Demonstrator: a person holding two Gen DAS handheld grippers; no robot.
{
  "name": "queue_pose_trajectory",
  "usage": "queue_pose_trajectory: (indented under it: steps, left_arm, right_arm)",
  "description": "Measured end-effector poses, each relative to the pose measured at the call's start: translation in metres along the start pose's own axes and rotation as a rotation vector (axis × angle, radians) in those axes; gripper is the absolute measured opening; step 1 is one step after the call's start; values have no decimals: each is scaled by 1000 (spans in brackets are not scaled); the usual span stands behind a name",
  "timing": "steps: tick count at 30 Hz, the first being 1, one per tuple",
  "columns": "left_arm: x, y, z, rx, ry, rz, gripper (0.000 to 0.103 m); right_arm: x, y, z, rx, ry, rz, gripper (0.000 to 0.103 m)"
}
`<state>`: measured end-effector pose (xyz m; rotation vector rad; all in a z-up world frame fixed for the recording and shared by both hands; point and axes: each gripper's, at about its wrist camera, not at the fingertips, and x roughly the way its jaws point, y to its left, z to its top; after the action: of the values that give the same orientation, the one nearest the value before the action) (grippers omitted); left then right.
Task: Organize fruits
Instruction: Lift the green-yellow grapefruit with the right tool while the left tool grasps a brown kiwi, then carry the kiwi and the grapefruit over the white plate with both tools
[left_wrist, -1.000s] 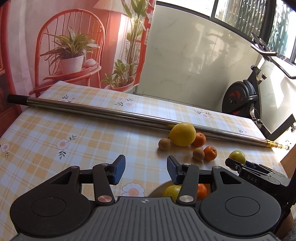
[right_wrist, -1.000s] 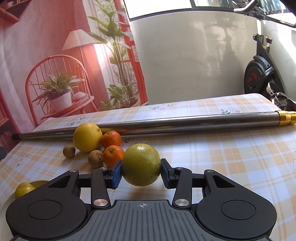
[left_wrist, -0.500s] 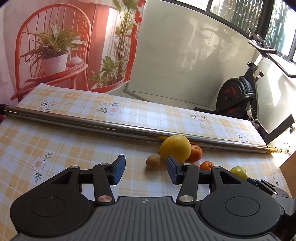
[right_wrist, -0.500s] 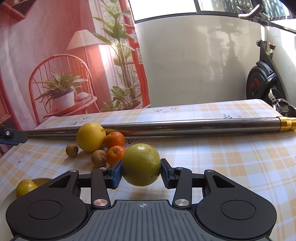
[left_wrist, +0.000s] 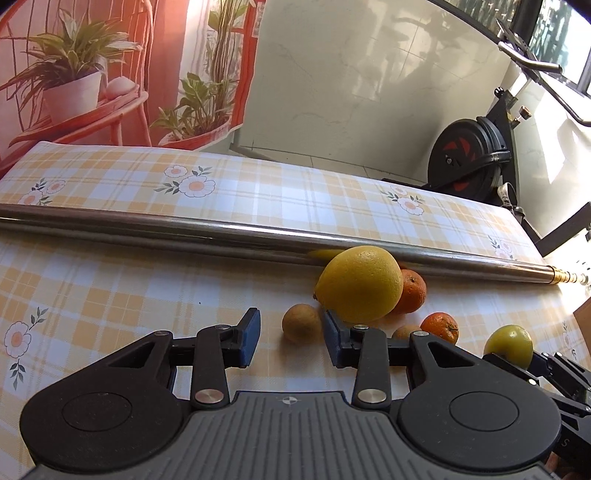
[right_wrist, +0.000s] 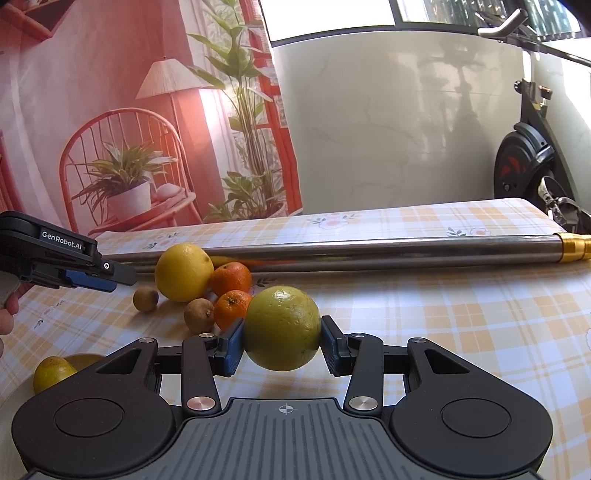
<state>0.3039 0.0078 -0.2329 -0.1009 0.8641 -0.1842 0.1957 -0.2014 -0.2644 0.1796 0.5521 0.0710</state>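
On the checked tablecloth (left_wrist: 110, 288) lies a cluster: a big yellow citrus (left_wrist: 360, 284) (right_wrist: 183, 271), an orange (left_wrist: 412, 291) (right_wrist: 231, 278), a tangerine (left_wrist: 439, 326) (right_wrist: 232, 308) and two small brown fruits (left_wrist: 301, 323) (right_wrist: 199, 315). My left gripper (left_wrist: 291, 338) (right_wrist: 92, 277) is closing around the nearer brown fruit. That fruit sits close to the right pad, with a gap at the left pad. My right gripper (right_wrist: 282, 343) is shut on a green-yellow citrus (right_wrist: 282, 328) (left_wrist: 511, 345), held just above the cloth.
A long steel pole (left_wrist: 221, 236) (right_wrist: 369, 251) lies across the table behind the fruit. Another yellow fruit (right_wrist: 51, 373) rests at the lower left of the right wrist view. An exercise bike (left_wrist: 469, 162) stands beyond the table's right end. A hand (right_wrist: 7, 314) shows at the left edge.
My left gripper has moved forward and down to the fruit cluster, and its jaws have narrowed around a brown fruit. The right gripper has kept still with its citrus.
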Motion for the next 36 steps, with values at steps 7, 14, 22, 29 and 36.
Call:
queue_pose_trajectory:
  steps: [7,14,22,29,36]
  left_arm:
    - [8,1,1,12,17,-9,40]
    - [16,-1,3,22,41,-15,27]
    - [3,-6,-1,116,21,1,27]
    - [-49,-7,-16,107,-51,-19,27]
    - [-103,4,-51,2,-83,-46,27]
  right_arm:
    - [1,-1,0,-3,3,2,40]
    - [1,-1,0,-2,3,3,40]
    - [2,-1,0,1,3,3,40]
    - [2,-2,0,6,-2,-1,40]
    - [5,0,2,17,26,-28,40]
